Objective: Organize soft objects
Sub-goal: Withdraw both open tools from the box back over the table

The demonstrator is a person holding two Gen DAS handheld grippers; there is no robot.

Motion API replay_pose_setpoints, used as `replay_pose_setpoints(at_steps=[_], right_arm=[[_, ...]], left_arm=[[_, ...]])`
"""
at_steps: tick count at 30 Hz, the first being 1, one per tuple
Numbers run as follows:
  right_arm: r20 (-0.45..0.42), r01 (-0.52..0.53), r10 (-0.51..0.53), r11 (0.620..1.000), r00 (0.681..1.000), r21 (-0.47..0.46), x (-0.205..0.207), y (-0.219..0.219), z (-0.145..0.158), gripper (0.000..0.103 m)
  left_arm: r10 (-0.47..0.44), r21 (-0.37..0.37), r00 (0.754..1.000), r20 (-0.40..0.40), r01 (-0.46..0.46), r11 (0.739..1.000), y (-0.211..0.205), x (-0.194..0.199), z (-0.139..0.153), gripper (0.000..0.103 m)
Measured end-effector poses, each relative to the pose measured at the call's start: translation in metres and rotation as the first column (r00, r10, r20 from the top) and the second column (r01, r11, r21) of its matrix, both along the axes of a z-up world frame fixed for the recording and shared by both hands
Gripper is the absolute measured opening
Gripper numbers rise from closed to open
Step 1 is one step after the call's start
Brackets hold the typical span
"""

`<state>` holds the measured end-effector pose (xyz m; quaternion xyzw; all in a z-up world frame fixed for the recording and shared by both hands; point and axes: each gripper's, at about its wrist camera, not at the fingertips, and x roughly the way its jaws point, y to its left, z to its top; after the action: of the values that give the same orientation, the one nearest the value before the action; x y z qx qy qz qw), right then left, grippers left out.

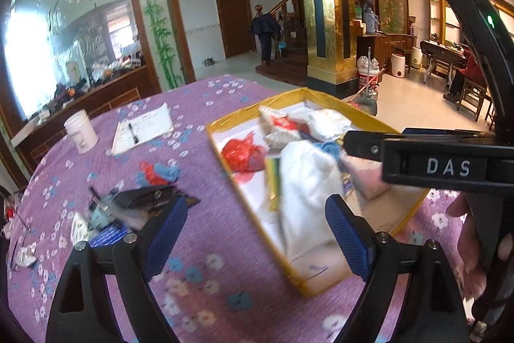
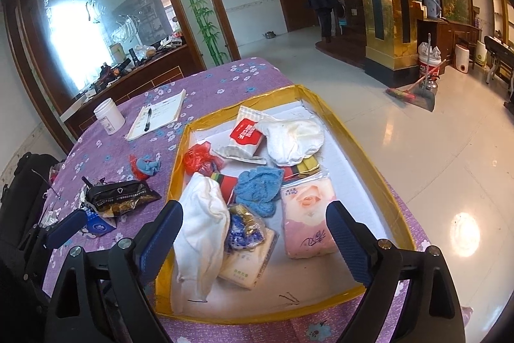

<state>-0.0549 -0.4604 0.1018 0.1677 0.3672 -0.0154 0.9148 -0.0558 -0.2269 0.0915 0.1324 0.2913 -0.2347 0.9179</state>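
A shallow tray point(image 2: 369, 150) with a yellow-taped rim and a white floor sat on a table under a purple flowered cloth point(image 2: 225, 76), near the table's right edge. Soft things filled it. A crumpled white cloth point(image 2: 200, 230) lay against the tray's left wall toward the near edge, long and bunched. Beside it lay a pale tissue pack point(image 2: 247, 266) with a blue-and-gold wrapper point(image 2: 244, 227) on top, and further right a pink tissue pack point(image 2: 306, 214) printed with a rose. A blue knitted cloth point(image 2: 258, 185) sat mid-tray, touching a striped red, black and yellow piece point(image 2: 225, 182). Toward the far edge lay a red plastic bag point(image 2: 200, 158), a red-and-white tissue pack point(image 2: 245, 132) and another white cloth point(image 2: 294, 140).

Outside the tray, on the purple cloth, a small red-and-blue bundle point(image 2: 144, 166) lay near a black pouch point(image 2: 120, 195), with a notebook and pen point(image 2: 157, 114) and a white jar point(image 2: 109, 116) further back.

The right gripper point(image 2: 253, 233) hung over the tray's near end, jaws spread wide and holding nothing. The left gripper point(image 1: 257, 224) stood over the tray's left rim, jaws likewise apart and empty.
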Motion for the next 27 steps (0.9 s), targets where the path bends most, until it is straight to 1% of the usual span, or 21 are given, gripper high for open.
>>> replay_pose_setpoints(at_steps=[4,6,10,12,15,16,17,18,19,20,21,22,24,25,26,27], right_arm=[[-0.011,-0.037,0.037,0.999,0.999,0.006,0.006,0.013,-0.003,0.093],[-0.013,-0.072,0.072,0.997,0.997,0.003,0.008,0.024,-0.004,0.093],[-0.006,-0.140,0.140,0.990,0.990,-0.018,0.009,0.045,-0.005,0.093],[-0.008,-0.183,0.183,0.982,0.983,-0.043,0.010,0.060,-0.005,0.093],[-0.008,-0.223,0.223,0.972,0.975,-0.071,0.013,0.075,-0.006,0.093],[-0.006,-0.231,0.232,0.970,0.973,-0.076,0.013,0.080,-0.006,0.093],[-0.004,-0.238,0.238,0.968,0.971,-0.075,0.013,0.083,-0.006,0.093],[-0.004,-0.245,0.245,0.967,0.969,-0.070,0.013,0.085,-0.007,0.093],[-0.004,-0.252,0.252,0.966,0.968,-0.066,0.013,0.087,-0.008,0.093],[-0.006,-0.258,0.258,0.964,0.966,-0.065,0.013,0.090,-0.009,0.093],[-0.008,-0.261,0.261,0.963,0.965,-0.066,0.013,0.092,-0.010,0.093],[-0.010,-0.264,0.264,0.962,0.964,-0.068,0.013,0.093,-0.011,0.093],[-0.010,-0.268,0.268,0.961,0.963,-0.068,0.012,0.093,-0.012,0.093],[-0.010,-0.268,0.268,0.961,0.963,-0.068,0.011,0.092,-0.012,0.093],[-0.009,-0.267,0.267,0.961,0.964,-0.068,0.011,0.092,-0.012,0.093],[-0.008,-0.265,0.265,0.962,0.964,-0.068,0.010,0.091,-0.012,0.093]], left_arm=[[0.039,-0.024,0.998,-0.053,-0.041,0.999,0.031,0.008,0.000,0.087],[0.079,-0.039,0.994,-0.077,-0.082,0.996,0.053,0.013,0.000,0.087],[0.146,-0.068,0.984,-0.099,-0.154,0.986,0.095,0.018,0.003,0.087],[0.201,-0.076,0.974,-0.104,-0.209,0.975,0.122,0.023,0.005,0.087],[0.293,-0.094,0.948,-0.124,-0.305,0.948,0.162,0.038,0.009,0.087],[0.333,-0.091,0.932,-0.143,-0.348,0.933,0.173,0.047,0.009,0.087],[0.374,-0.086,0.910,-0.177,-0.393,0.915,0.185,0.056,0.007,0.087],[0.403,-0.096,0.883,-0.239,-0.435,0.896,0.202,0.070,0.004,0.087],[0.405,-0.114,0.870,-0.280,-0.449,0.886,0.210,0.078,0.001,0.087],[0.405,-0.134,0.848,-0.342,-0.470,0.872,0.220,0.089,-0.003,0.087],[0.403,-0.149,0.819,-0.409,-0.496,0.856,0.229,0.101,-0.009,0.087],[0.397,-0.162,0.797,-0.456,-0.513,0.843,0.235,0.109,-0.014,0.087],[0.391,-0.179,0.750,-0.534,-0.552,0.814,0.243,0.127,-0.026,0.087],[0.391,-0.179,0.734,-0.556,-0.565,0.805,0.245,0.133,-0.031,0.086],[0.393,-0.178,0.719,-0.573,-0.577,0.797,0.248,0.137,-0.034,0.084],[0.393,-0.178,0.700,-0.596,-0.593,0.785,0.249,0.142,-0.039,0.079]])
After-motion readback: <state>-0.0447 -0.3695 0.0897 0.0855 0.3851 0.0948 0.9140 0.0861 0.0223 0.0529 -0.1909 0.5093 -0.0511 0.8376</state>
